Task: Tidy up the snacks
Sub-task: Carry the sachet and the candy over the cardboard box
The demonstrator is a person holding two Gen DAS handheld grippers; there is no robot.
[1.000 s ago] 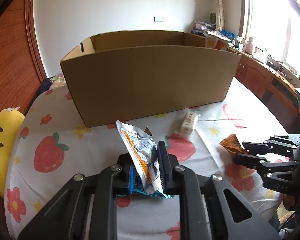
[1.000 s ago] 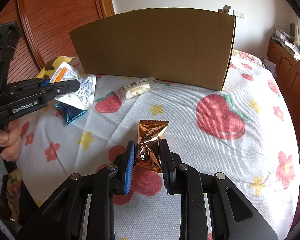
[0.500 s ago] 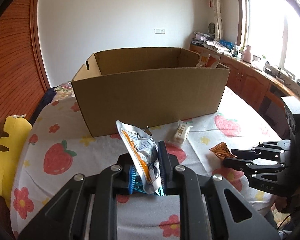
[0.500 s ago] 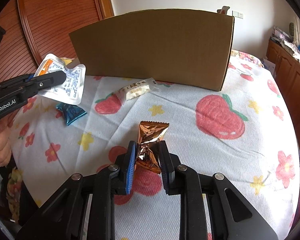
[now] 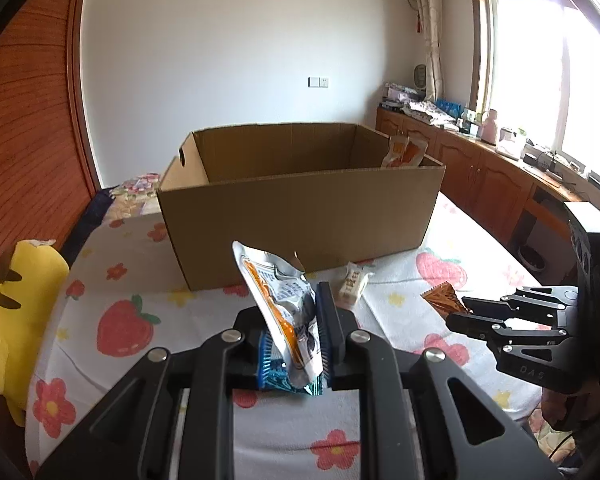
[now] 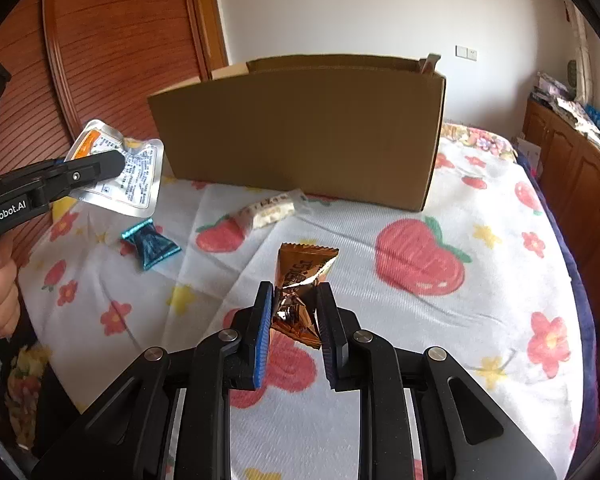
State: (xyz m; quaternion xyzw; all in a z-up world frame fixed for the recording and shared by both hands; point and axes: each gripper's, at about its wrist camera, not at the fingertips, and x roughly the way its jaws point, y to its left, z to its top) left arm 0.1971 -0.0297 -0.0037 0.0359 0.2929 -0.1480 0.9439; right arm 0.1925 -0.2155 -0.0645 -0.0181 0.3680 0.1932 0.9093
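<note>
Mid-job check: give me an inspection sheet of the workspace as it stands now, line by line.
Surface: tablecloth with strawberry and flower print, covering the table.
Job's things: open cardboard box with orange packets inside at one corner; silver-orange pouch; copper wrapper; white snack bar and teal wrapper lying loose before the box.
Clutter: yellow plush toy at the table edge.
Grippers: left gripper shut on the pouch, lifted clear; right gripper shut on the copper wrapper.
Cables: nothing seen.
Surroundings: wooden cabinets under a bright window, wood panelling, white wall.
</note>
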